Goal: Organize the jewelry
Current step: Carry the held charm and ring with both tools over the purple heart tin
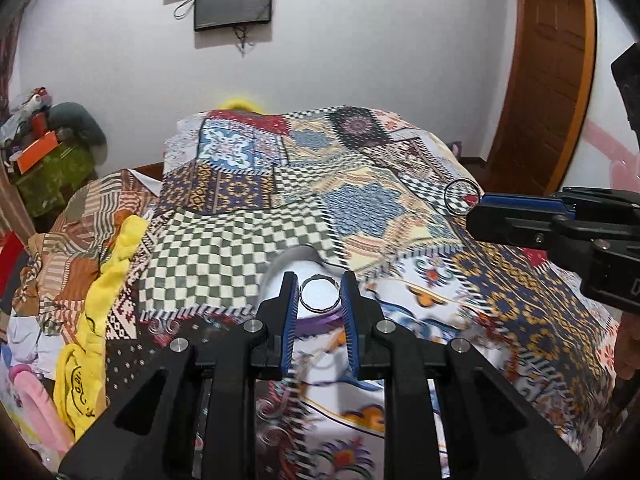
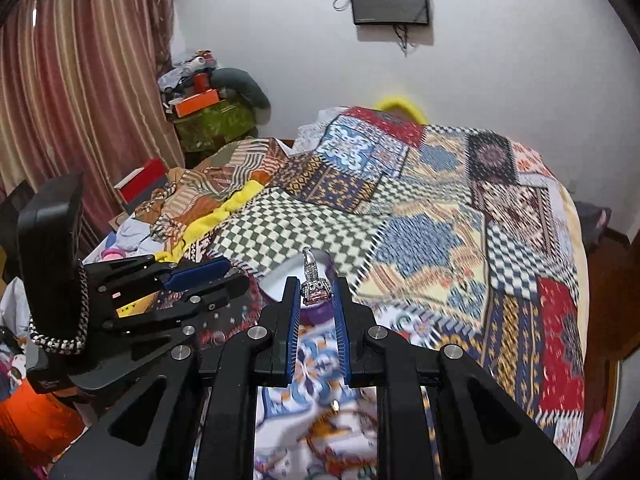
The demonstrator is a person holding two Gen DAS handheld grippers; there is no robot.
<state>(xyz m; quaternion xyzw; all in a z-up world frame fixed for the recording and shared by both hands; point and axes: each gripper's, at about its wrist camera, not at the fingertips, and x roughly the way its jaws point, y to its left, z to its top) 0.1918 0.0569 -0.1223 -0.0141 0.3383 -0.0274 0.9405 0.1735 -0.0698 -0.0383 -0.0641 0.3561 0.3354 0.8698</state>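
Note:
My left gripper (image 1: 319, 295) is shut on a thin silver ring (image 1: 319, 294), held above a white bowl with a purple base (image 1: 294, 266) on the patchwork bedspread. My right gripper (image 2: 316, 294) is shut on a jewelled silver ring (image 2: 315, 289), seen edge-on, over the same bowl (image 2: 280, 280). In the left wrist view the right gripper (image 1: 476, 202) comes in from the right with its ring (image 1: 461, 196) showing as a loop. In the right wrist view the left gripper (image 2: 230, 272) sits at the left. A small gold piece (image 2: 335, 405) lies on the cloth below.
The patchwork bedspread (image 1: 360, 200) covers the bed. Yellow cloth (image 1: 100, 312) and piled clothes lie at the left edge. A green box with clutter (image 2: 212, 120) stands by the curtain (image 2: 80, 80). A wooden door (image 1: 552, 80) is at the right, a screen (image 1: 232, 0) on the wall.

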